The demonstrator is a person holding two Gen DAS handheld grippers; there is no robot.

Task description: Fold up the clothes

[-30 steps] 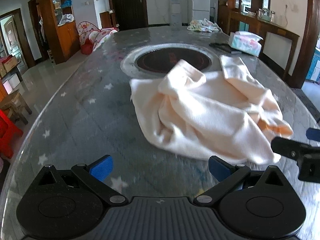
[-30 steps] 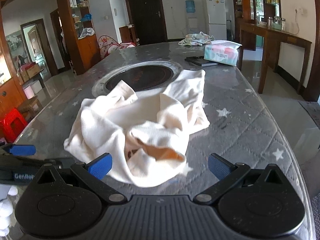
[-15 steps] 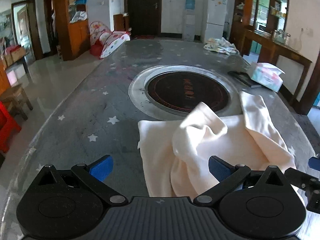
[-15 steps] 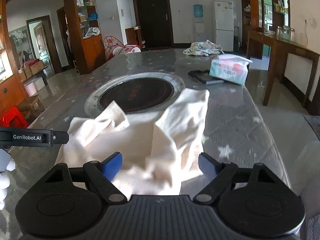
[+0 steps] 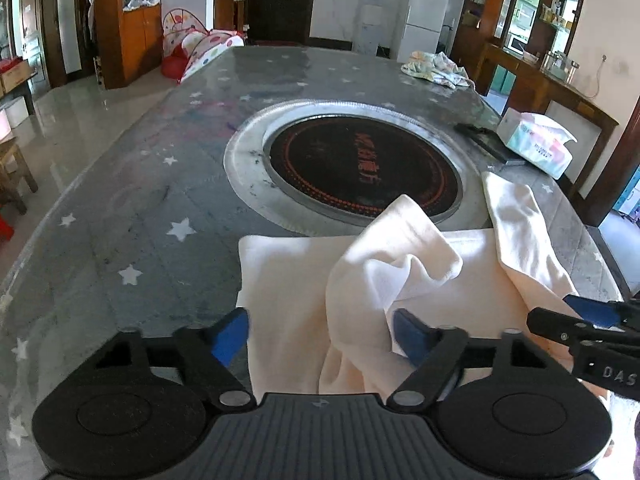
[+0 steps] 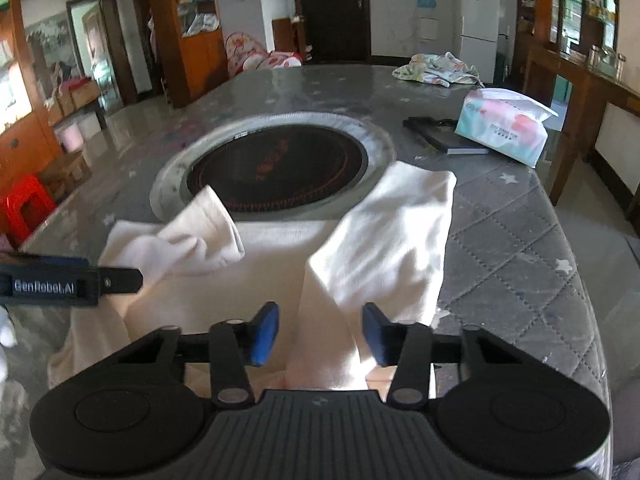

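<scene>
The left gripper (image 5: 320, 334) has its jaws closing with the near edge of the cream garment (image 5: 400, 280) between them; the blue pads do not yet press the cloth. The right gripper (image 6: 320, 334) is also closing, narrower, with a raised fold of the same garment (image 6: 380, 240) between its pads; the pads look just clear of the fabric.

The garment lies crumpled at the lower centre of both views, on the grey star-patterned table (image 5: 140, 208). One sleeve-like flap reaches up toward the round black hotplate (image 5: 364, 168) set in the table, and another runs to the right edge. The step in hand looks like the first grasp, taking the near hem at two points before any fold is made. The next move calls for both jaws to pinch firmly, then lift and spread the cloth flat.

Both grippers tilt downward toward the table, side by side. At upper right sit a tissue pack (image 6: 504, 128) and a dark flat object (image 6: 444, 136).
</scene>
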